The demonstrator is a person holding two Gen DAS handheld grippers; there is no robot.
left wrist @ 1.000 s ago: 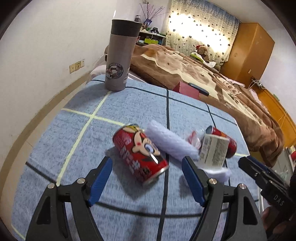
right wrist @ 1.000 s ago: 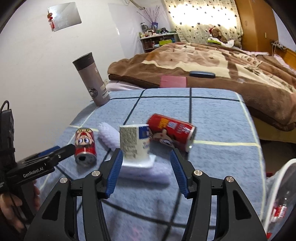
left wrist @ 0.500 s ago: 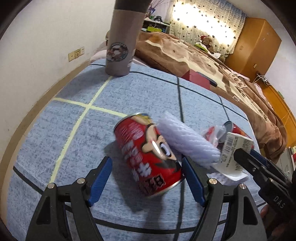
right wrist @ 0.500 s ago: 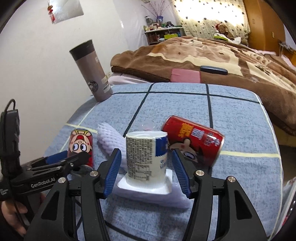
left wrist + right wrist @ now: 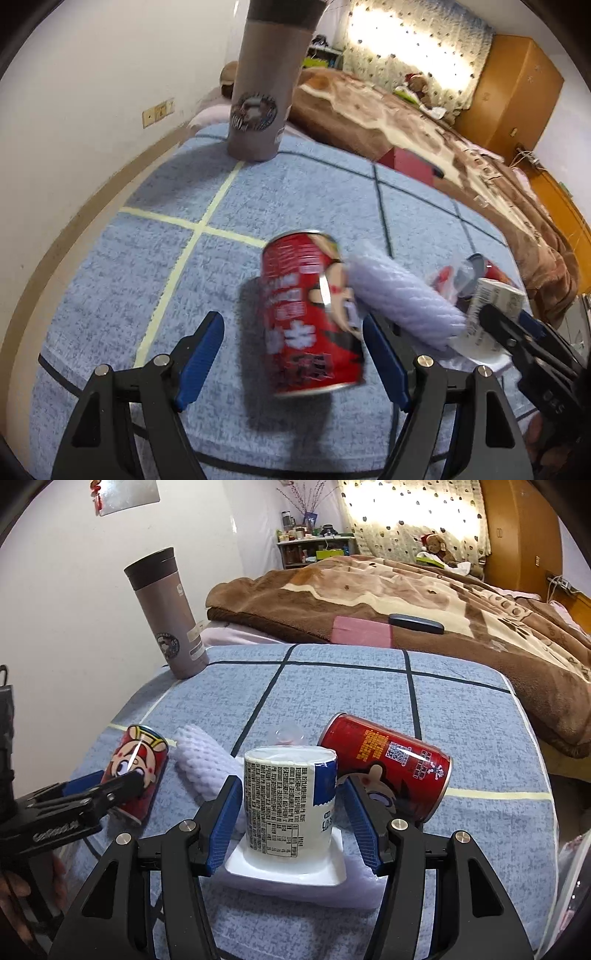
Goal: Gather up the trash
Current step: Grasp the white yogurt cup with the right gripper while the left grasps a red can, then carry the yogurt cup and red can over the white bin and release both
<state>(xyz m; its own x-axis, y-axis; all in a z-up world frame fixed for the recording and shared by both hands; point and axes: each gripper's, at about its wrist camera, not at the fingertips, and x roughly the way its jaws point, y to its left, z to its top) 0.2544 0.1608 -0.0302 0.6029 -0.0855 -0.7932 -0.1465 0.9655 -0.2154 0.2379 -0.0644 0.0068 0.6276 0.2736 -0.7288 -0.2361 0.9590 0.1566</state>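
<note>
Right wrist view: the blue checked tablecloth [image 5: 461, 709] fills the middle of the frame, and every piece of trash is on it, nothing collected yet as far as I can see. No bin shows clearly; something pale at the lower right edge I can't make out. Upper left, the grey flask [image 5: 166, 613] stands upright with its lid on, contents hidden. Right of centre a red can [image 5: 391, 764] lies on its side. Dead centre sits the upturned yogurt cup [image 5: 290, 805], its rim on white foam, so nothing in it. My right gripper [image 5: 291, 825] straddles that cup, jaws just widened, pads a hair off its sides, gripping nothing. Lower left, a second can [image 5: 138, 771] with a cartoon face, beside a foam net sleeve [image 5: 203, 768]. My left gripper [image 5: 295, 362] brackets that can, jaws wide, no contact. Both grabs are still to do.
</note>
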